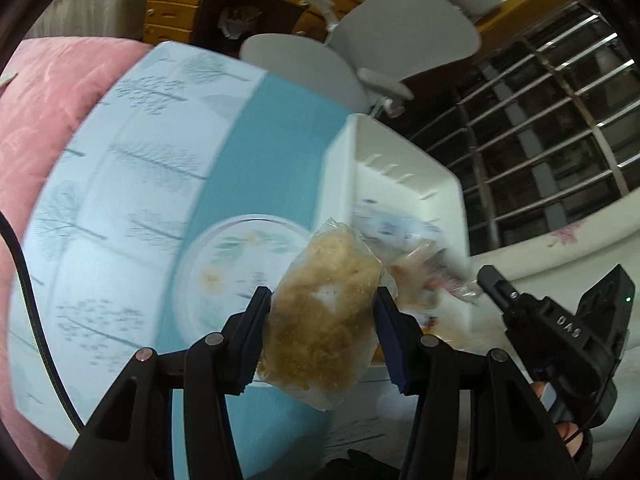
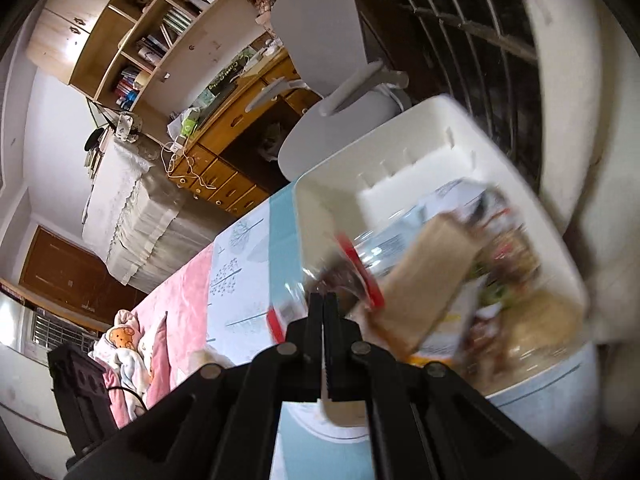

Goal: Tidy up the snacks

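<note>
Snacks in wrappers filled the white bin (image 2: 460, 128) on the patterned tablecloth (image 1: 120, 200); the left gripper (image 1: 322, 300) clamped a clear bag of brown crumbs (image 1: 324, 320) above a plate (image 1: 224, 264); the right gripper (image 2: 323, 300) was fully closed, apparently pinching a wrapper's edge.

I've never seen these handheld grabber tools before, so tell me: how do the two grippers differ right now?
The left gripper has its fingers spread and clamped on a clear bag of golden crumbly snack; the right gripper has its fingers pressed fully together. Whether the right one pinches anything is unclear in the blur. Both are black and point down toward the white bin of snacks.
</note>
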`<state>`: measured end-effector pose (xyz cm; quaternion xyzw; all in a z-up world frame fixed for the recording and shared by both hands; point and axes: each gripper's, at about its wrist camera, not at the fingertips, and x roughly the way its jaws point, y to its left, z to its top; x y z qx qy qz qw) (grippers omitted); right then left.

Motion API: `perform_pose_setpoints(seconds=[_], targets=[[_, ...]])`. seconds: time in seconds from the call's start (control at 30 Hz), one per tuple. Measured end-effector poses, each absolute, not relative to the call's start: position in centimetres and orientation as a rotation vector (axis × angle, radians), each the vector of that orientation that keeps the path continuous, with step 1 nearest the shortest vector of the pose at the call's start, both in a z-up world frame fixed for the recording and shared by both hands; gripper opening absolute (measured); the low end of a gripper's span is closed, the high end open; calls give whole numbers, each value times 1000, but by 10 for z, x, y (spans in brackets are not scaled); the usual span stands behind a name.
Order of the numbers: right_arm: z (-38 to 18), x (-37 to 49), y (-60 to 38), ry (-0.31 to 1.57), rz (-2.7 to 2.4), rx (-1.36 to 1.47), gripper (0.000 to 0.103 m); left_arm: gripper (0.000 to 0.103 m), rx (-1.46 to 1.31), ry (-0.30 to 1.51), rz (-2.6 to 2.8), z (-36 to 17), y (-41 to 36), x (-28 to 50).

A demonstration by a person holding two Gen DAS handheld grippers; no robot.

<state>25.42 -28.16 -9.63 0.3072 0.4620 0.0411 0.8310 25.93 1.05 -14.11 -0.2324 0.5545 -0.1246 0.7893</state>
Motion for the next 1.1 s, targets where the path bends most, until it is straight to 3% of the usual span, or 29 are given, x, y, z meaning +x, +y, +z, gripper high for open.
perform_pose_setpoints(seconds=[0.3, 0.4, 0.53, 0.87, 0.97, 1.03, 1.1], targets=[[-91, 246, -346, 966, 79, 614, 0, 50, -465, 1146, -340, -126, -69, 258], [-94, 243, -361, 970, 73, 617, 0, 70, -436, 1151, -333, -123, -78, 257], [-101, 238, -370, 987, 58, 625, 0, 79, -407, 1170, -304, -123, -79, 255], [-131, 208, -359, 1131, -32, 541, 2, 87, -324, 1247, -241, -133, -41, 230], [-134, 191, -347, 1163, -49, 506, 18, 87, -292, 1250, -224, -132, -23, 219], [-133, 179, -335, 1186, -63, 476, 42, 87, -259, 1255, -220, -131, -8, 208], [-130, 168, -321, 1214, -72, 455, 52, 87, -233, 1241, -233, -126, 7, 197]])
